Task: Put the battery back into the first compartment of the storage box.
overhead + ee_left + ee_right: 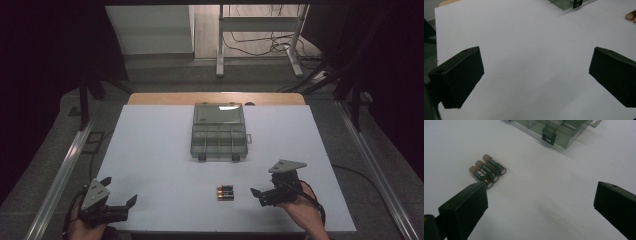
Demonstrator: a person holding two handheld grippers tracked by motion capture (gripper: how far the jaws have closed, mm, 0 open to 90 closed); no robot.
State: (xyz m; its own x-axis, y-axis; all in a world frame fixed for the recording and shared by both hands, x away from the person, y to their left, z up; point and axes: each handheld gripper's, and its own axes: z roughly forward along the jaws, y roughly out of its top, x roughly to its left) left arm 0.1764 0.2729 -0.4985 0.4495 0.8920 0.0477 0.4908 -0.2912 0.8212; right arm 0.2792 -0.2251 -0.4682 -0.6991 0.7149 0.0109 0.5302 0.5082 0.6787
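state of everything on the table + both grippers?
Box: lid open, standing up at the back; the compartments look empty, front latches undone.
Batteries: three, lying side by side, touching, on the table, apart from the box.
Left gripper: open, holds nothing, near the table's front left corner.
Right gripper: open, holds nothing, just right of the batteries, jaws pointed towards them.

surface: white tabletop [160,150]
far middle: open clear compartment box [219,132]
near middle: three batteries [225,192], side by side, touching
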